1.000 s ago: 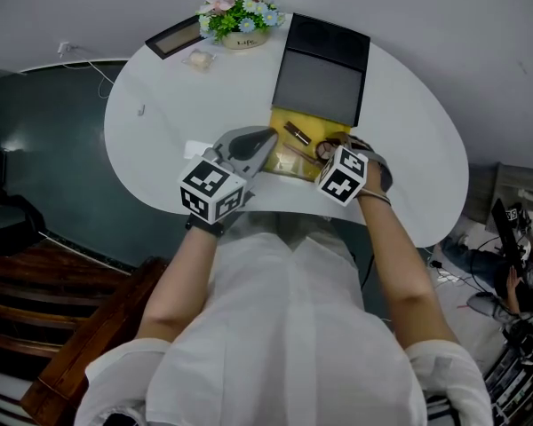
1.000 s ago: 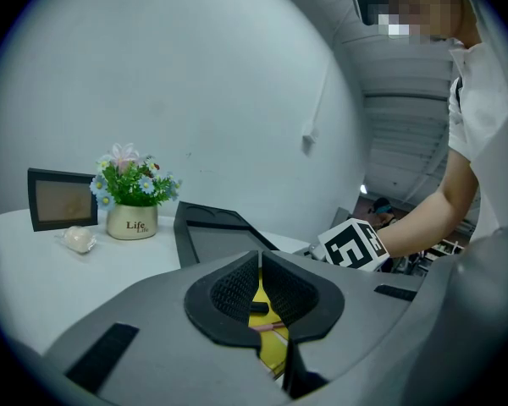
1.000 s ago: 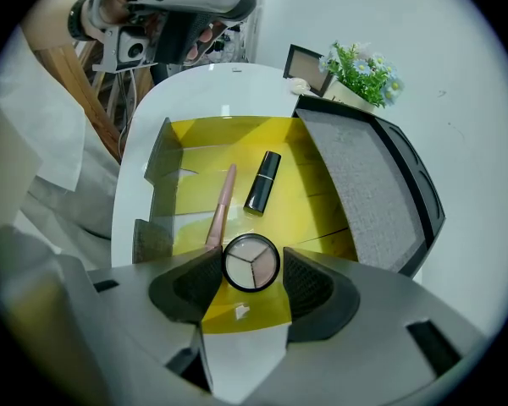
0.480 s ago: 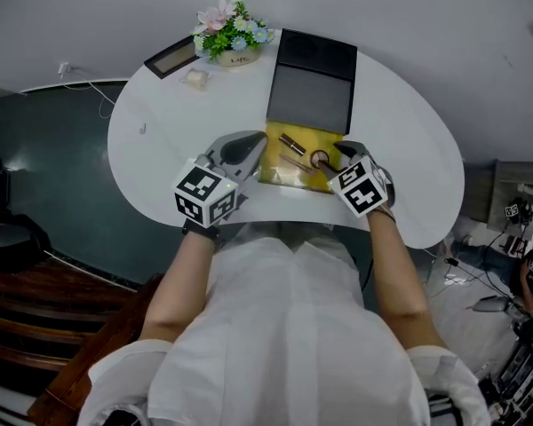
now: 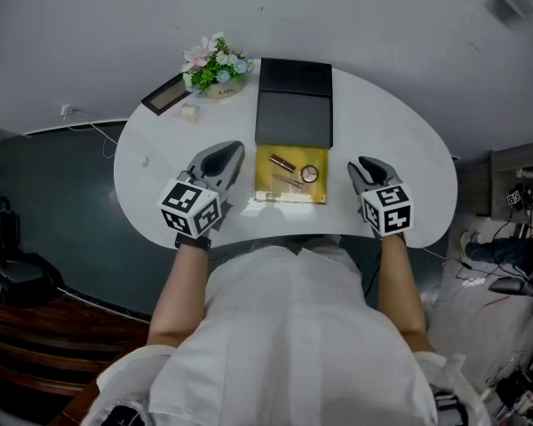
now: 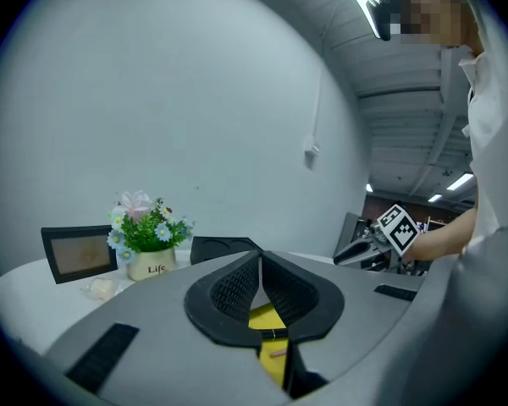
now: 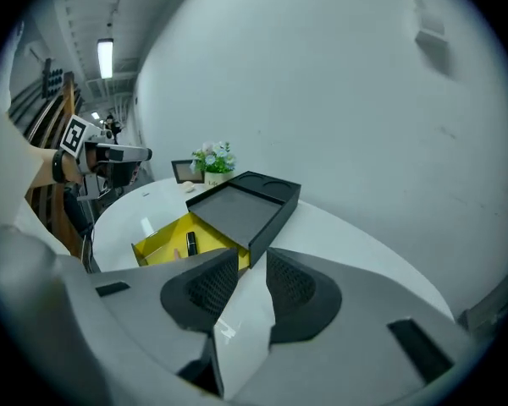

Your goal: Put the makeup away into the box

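Note:
An open yellow box lies on the white table, with a lipstick, a round compact and a thin pencil inside. Its black lid rests just behind it. My left gripper hovers left of the box, its tips meeting with nothing held. My right gripper hangs right of the box; its jaws have just been closing and still show a gap with only bare table between them. The right gripper view shows the box and lipstick beside the lid.
A small flower pot, a picture frame and a little pale wrapped item stand at the back left of the table. The table's curved front edge runs just below both grippers.
My right gripper has risen off the box, rolled and moved out to the right, and its jaws have narrowed. The left gripper has lifted a little. The box's contents are now uncovered.

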